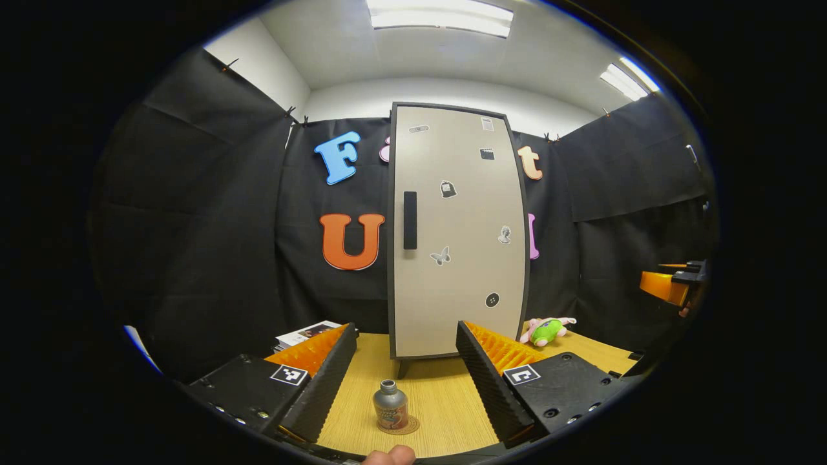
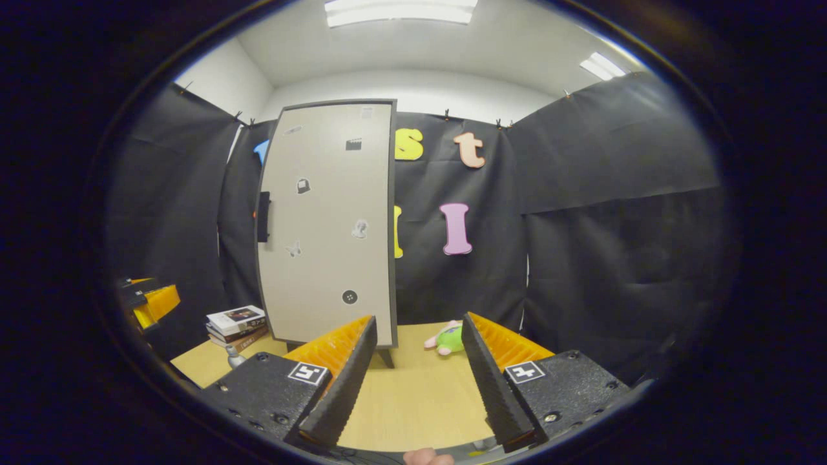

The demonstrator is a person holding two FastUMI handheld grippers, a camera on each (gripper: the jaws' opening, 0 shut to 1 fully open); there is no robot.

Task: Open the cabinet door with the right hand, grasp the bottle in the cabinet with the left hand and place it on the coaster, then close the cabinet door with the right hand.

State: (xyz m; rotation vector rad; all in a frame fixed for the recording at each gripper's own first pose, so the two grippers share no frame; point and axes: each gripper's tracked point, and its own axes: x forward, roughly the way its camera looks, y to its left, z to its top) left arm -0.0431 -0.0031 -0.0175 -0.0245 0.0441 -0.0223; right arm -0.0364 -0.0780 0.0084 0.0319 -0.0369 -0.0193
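Both grippers are wide apart and hold nothing. In the left gripper view, the left gripper [image 1: 406, 381] frames the bottle [image 1: 390, 405] standing on the coaster [image 1: 409, 425] before the closed cabinet door [image 1: 457, 232]. In the right gripper view, the right gripper [image 2: 417, 381] sees books [image 2: 236, 326] and a green toy [image 2: 448, 338].

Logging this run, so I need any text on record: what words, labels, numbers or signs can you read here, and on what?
No text reads clearly.
Stickers on the cabinet door: too small to read.
Label on the bottle: blurred.
Covers of the stacked books: too small to read.
Square markers: coded patterns, no words.
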